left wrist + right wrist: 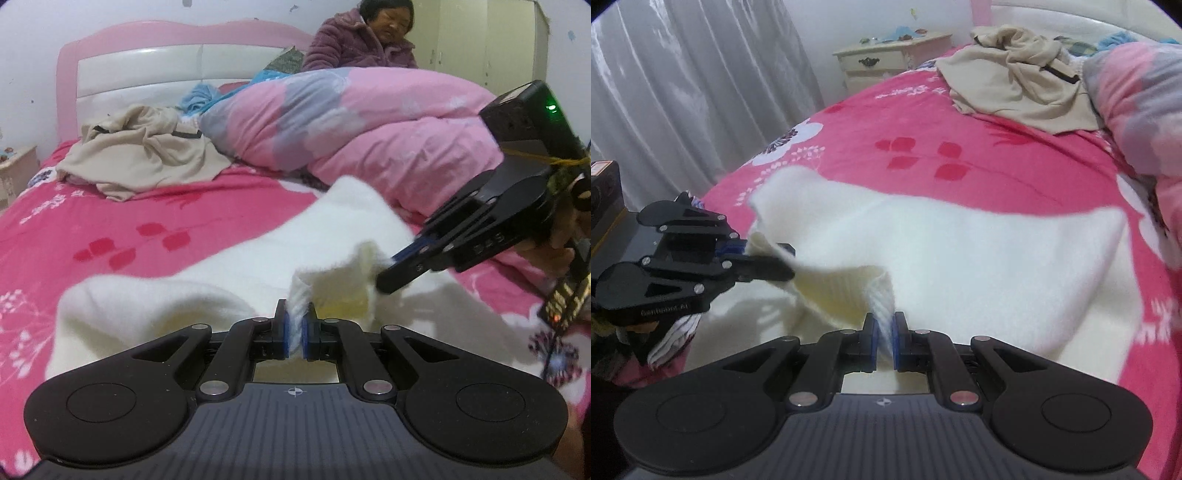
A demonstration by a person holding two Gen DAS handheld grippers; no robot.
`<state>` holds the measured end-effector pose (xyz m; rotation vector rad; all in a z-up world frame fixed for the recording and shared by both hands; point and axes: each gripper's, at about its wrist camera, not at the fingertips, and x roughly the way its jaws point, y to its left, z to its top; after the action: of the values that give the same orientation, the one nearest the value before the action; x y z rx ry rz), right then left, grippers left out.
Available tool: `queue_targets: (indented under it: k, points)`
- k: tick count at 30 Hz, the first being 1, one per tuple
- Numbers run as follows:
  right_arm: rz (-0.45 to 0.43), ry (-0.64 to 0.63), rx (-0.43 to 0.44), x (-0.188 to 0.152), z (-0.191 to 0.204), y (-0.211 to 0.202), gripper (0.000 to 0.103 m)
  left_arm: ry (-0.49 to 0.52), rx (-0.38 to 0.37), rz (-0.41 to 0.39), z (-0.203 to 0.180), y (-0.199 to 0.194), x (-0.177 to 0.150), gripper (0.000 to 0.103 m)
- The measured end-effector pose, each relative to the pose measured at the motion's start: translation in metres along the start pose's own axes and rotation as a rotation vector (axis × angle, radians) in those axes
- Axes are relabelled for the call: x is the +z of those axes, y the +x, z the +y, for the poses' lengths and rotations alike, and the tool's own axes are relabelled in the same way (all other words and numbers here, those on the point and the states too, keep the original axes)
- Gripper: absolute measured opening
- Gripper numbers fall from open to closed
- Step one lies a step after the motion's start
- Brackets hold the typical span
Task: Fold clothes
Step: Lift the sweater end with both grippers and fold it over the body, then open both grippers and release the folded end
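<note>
Together, the left gripper (294, 328) and right gripper (884, 334) each pinched a ribbed edge of the fluffy cream-white knit garment (979, 251), lifting it off the bright pink floral bedsheet (886, 122); its soft bulk stretched ahead of both claws, near a crumpled beige garment (147, 155).

A cream-white knit garment (960, 251) lies across my hot-pink bedsheet (905, 122), printed with red petals and white blossoms. Both my black tools, left tool (294, 328) and right tool (884, 332), carry blue pads. Beyond sit a beige garment (147, 151), a pink-and-grey quilt (351, 122) and a pink headboard (147, 37).
</note>
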<state>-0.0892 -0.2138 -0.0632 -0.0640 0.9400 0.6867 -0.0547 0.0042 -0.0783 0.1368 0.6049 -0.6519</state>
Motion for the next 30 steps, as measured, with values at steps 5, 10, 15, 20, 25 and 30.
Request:
queue_targets:
  k: [5, 10, 15, 20, 25, 30]
  points:
    - [-0.063, -0.004, 0.006, -0.038, 0.027, -0.019, 0.009, 0.075, -0.012, 0.054, -0.015, -0.014, -0.02, 0.004]
    - [-0.058, 0.008, 0.04, -0.072, 0.046, -0.022, 0.008, 0.124, -0.042, 0.096, -0.033, -0.031, -0.041, 0.004]
    - [-0.006, -0.021, 0.059, -0.1, 0.058, -0.022, 0.008, 0.154, -0.096, 0.155, -0.049, -0.038, -0.062, 0.004]
    - [0.011, -0.028, 0.07, -0.115, 0.06, -0.029, 0.008, 0.141, -0.133, 0.183, -0.055, -0.043, -0.069, 0.004]
    - [0.012, -0.051, 0.08, -0.122, 0.065, -0.04, 0.008, 0.141, -0.162, 0.203, -0.057, -0.045, -0.072, 0.004]
    - [0.033, -0.08, 0.093, -0.13, 0.071, -0.044, 0.008, 0.147, -0.191, 0.225, -0.06, -0.047, -0.075, 0.004]
